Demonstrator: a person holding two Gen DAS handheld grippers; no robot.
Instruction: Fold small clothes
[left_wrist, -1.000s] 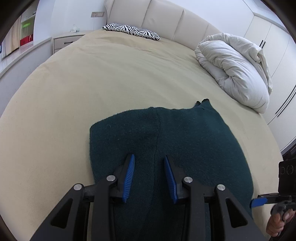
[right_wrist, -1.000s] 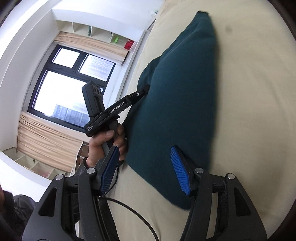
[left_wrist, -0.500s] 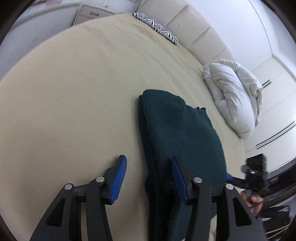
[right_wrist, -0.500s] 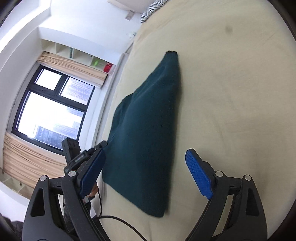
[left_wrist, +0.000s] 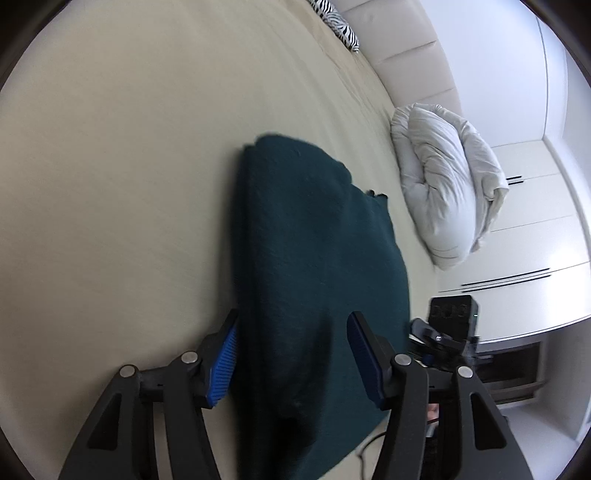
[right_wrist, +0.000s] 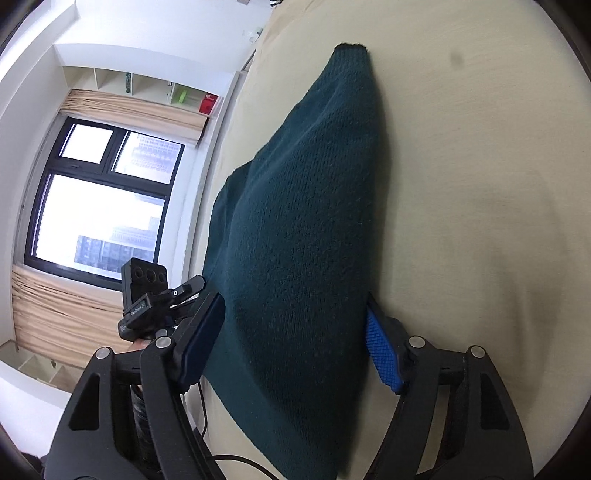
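A dark teal knit garment (left_wrist: 314, 258) lies folded in a long strip on the beige bed (left_wrist: 129, 184). My left gripper (left_wrist: 293, 358) straddles its near end. The left pad sits beside the folded left edge and the other pad hovers over the cloth, with the jaws apart. In the right wrist view the same garment (right_wrist: 306, 229) runs between the jaws of my right gripper (right_wrist: 291, 347), which are closing. Its blue right pad (right_wrist: 382, 354) sits at the cloth's right edge without a visible pinch. The left gripper (right_wrist: 155, 306), held by a hand, shows at the garment's left side.
A bunched white duvet (left_wrist: 450, 184) lies on the bed's right side, and a zebra pillow (left_wrist: 341, 22) lies by the padded headboard. White wardrobes (left_wrist: 535, 221) stand beyond the bed. A window (right_wrist: 99, 206) with curtains is on the other side. A black cable (right_wrist: 236, 461) trails near the bed edge.
The left gripper rolled, widened and shifted from the middle of the garment to straddle its left edge. The right gripper opened wide, then narrowed, and moved in around the garment's near end.
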